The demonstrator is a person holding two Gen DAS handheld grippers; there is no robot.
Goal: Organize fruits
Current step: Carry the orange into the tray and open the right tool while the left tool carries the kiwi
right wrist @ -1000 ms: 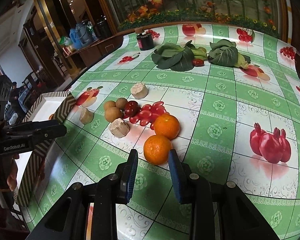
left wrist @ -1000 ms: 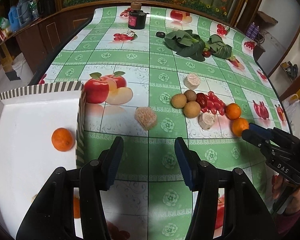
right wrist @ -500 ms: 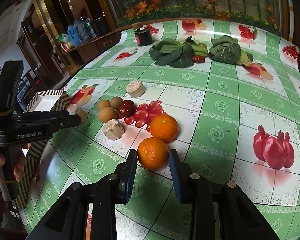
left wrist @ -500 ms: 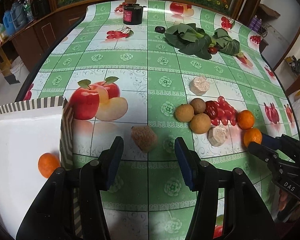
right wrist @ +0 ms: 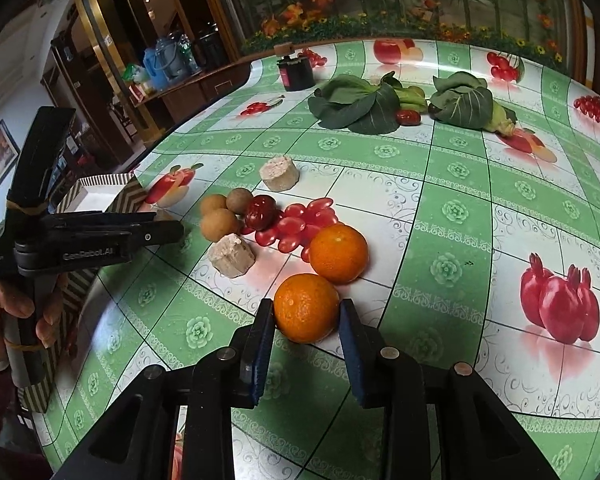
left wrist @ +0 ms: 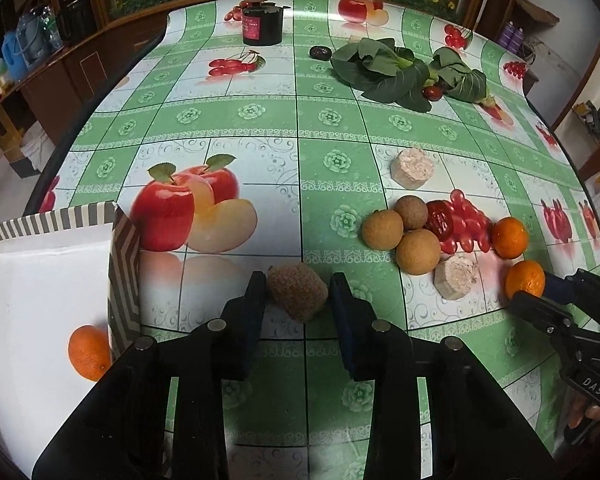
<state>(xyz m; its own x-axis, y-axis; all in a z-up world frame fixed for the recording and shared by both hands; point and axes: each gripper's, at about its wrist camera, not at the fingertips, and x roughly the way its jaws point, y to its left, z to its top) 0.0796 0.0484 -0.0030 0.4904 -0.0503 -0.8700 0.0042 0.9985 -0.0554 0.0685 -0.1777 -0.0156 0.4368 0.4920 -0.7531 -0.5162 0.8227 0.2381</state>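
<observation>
A rough brown chunk (left wrist: 298, 298) lies on the fruit-print tablecloth between the fingers of my left gripper (left wrist: 299, 280). The jaws are closing and the pads meet its sides. My right gripper (right wrist: 308, 308) is shut on an orange (right wrist: 306, 308) that rests on the cloth; from the left wrist view that same orange (left wrist: 525, 278) shows at the right gripper's tips. A second orange (right wrist: 338, 254) sits just behind it. The white box with a striped rim (left wrist: 48, 216) at the left holds one orange (left wrist: 89, 352).
Three brown longans (left wrist: 382, 229), a red date (left wrist: 440, 220) and two pale cylinders (left wrist: 412, 168) (left wrist: 456, 278) lie mid-table. Leafy greens (left wrist: 384, 72) and a dark jar (left wrist: 262, 26) stand at the back. A hand (right wrist: 4, 308) holds the left gripper.
My left gripper came forward and down over the brown chunk and its jaws narrowed around it. The right gripper edged forward until the orange filled the gap between its fingers.
</observation>
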